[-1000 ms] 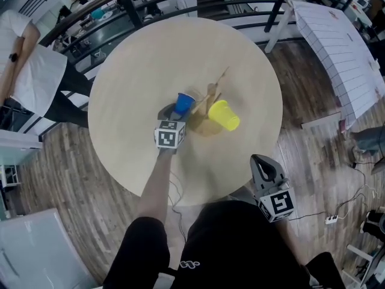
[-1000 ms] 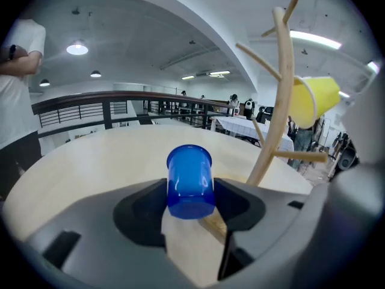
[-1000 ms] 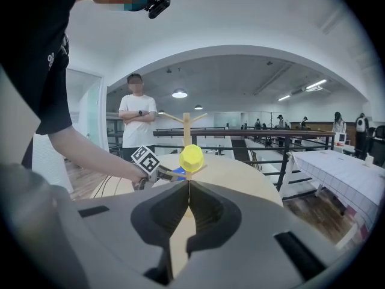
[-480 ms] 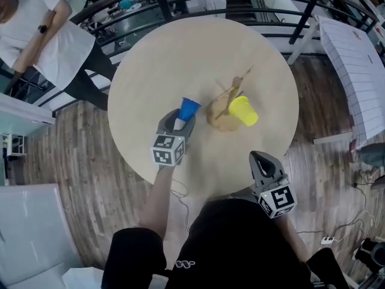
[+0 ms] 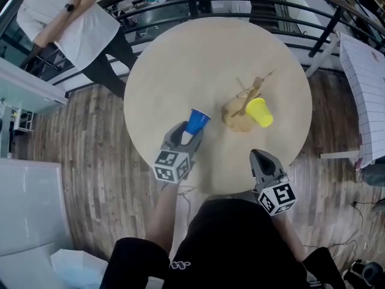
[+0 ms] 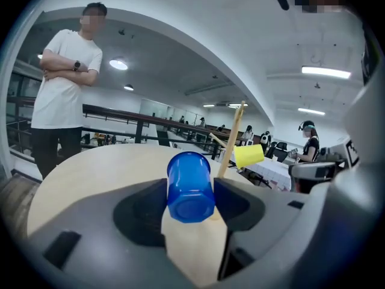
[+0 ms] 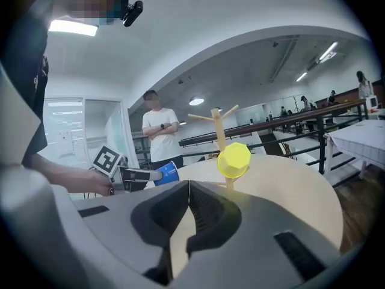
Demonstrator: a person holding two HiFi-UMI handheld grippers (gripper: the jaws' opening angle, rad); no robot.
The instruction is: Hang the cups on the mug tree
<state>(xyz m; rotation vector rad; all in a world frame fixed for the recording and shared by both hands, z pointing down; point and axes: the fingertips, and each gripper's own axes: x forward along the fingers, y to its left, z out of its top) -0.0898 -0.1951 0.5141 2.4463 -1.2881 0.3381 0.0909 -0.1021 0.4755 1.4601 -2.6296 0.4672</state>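
The blue cup point(image 5: 196, 120) is gripped in the left tool point(image 5: 187, 136) over the counter's point(image 5: 180, 65) near edge, apart from the mug tree point(image 5: 246, 101), where the yellow cup point(image 5: 260, 112) is already hung. The right tool point(image 5: 258, 156) is closed on nothing. Next, the blue cup probably has to be carried to a free peg and slid on.

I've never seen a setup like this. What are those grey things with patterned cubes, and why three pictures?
No robot: a person holds a two-jaw gripper, cube included, in each hand. One picture looks down from a camera on their head; the other two come from cameras riding on the grippers. On the round table stands a wooden mug tree with a yellow cup hanging on it. The left gripper is shut on a blue cup. The right gripper is shut and empty.
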